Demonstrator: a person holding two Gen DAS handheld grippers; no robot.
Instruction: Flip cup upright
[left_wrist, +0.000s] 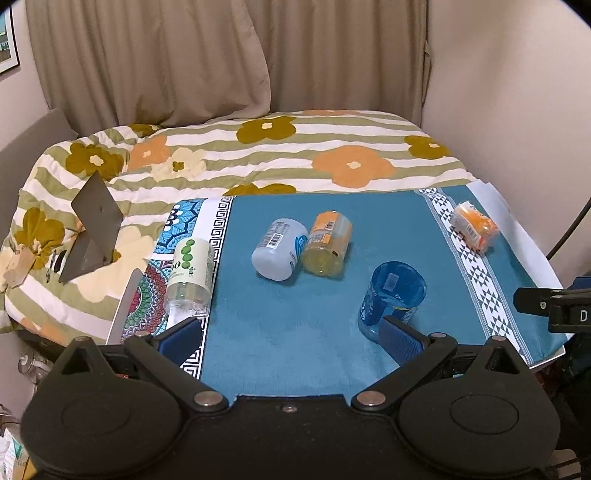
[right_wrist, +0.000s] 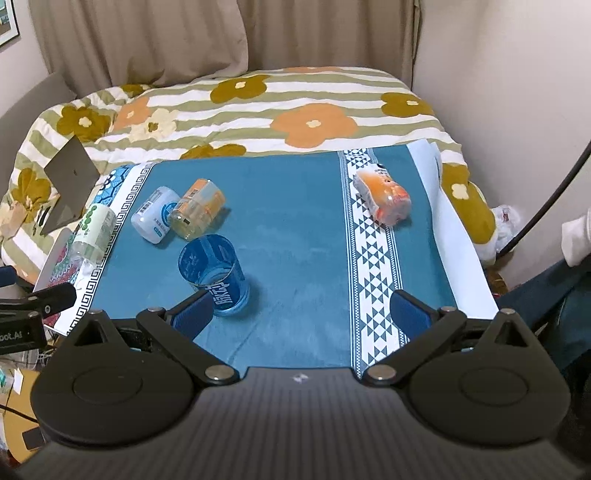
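Closest in the left wrist view, the left gripper (left_wrist: 291, 338) fills the bottom of the frame with its jaws spread wide and nothing between them. Its right blue finger pad (left_wrist: 400, 338) sits just in front of the blue cup (left_wrist: 393, 295), right of centre; whether the two touch cannot be told. The cup stands upright on the teal cloth (left_wrist: 295, 332) with its open mouth up.

In the right wrist view, the right gripper (right_wrist: 304, 312) likewise has its jaws wide apart and empty, low in the frame. The same cup appears left of centre, just beyond the left finger pad (right_wrist: 194, 314).

A little farther back on the cloth, a white bottle (left_wrist: 279, 249) and an orange bottle (left_wrist: 327, 243) lie on their sides, touching each other, near the centre of the left view. A green-labelled bottle (left_wrist: 190, 275) lies at the cloth's patterned left border. At the right, on the white triangle-patterned strip, rests an orange packet (left_wrist: 472, 225).

Beyond the cloth spreads a flowered quilt (left_wrist: 295, 147), and beige curtains (left_wrist: 166, 55) hang across the top of the frame.
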